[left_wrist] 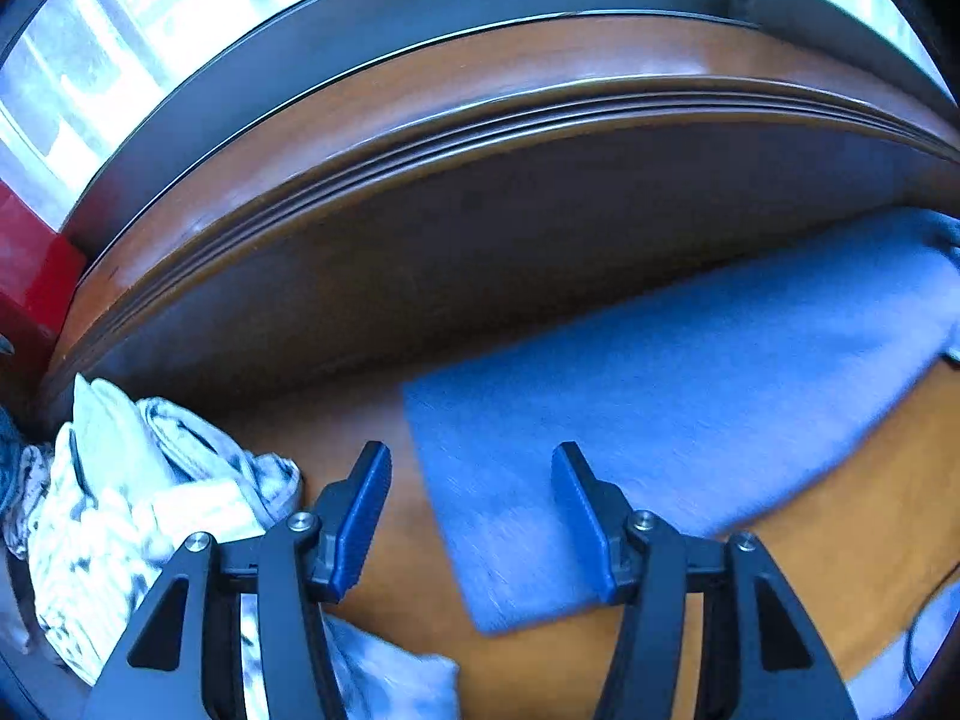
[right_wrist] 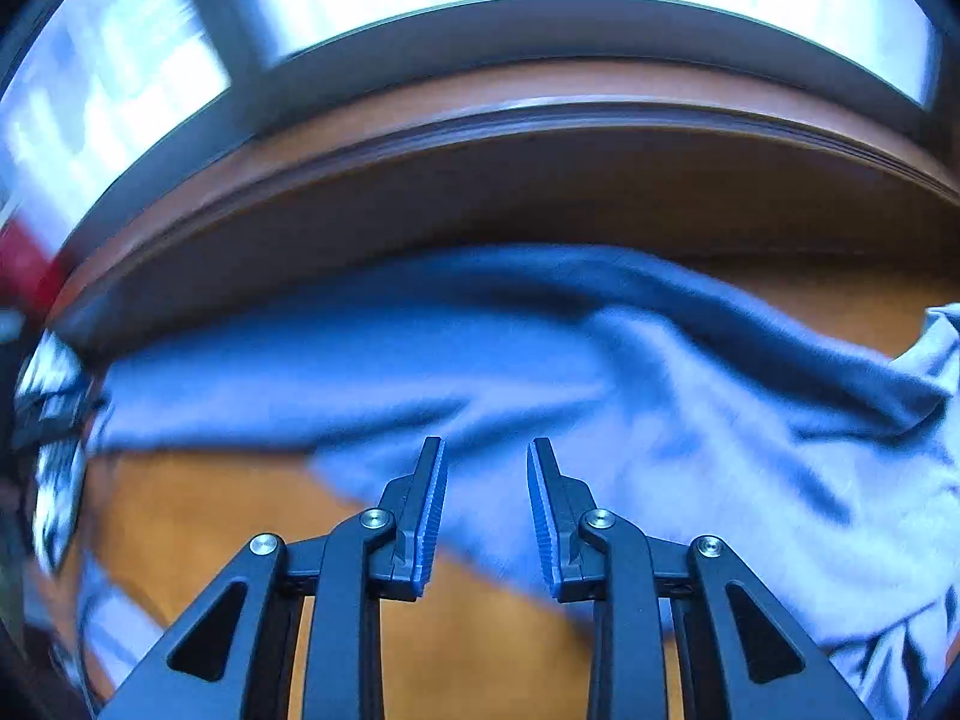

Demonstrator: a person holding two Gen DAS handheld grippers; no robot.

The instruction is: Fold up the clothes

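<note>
A blue garment [left_wrist: 690,396] lies spread on the wooden table [left_wrist: 840,540], its left end flat with a squared corner. My left gripper [left_wrist: 471,462] is open and empty, hovering over that left edge. In the right wrist view the same blue garment [right_wrist: 600,396] is rumpled with folds running to the right. My right gripper [right_wrist: 486,450] is open and empty just above the cloth near its front edge.
A pile of white patterned clothes [left_wrist: 138,498] sits at the table's left. A wooden backboard [left_wrist: 480,240] rises behind the table, under a window. A red object [left_wrist: 30,264] stands at far left. A dark cable [left_wrist: 918,618] lies at right.
</note>
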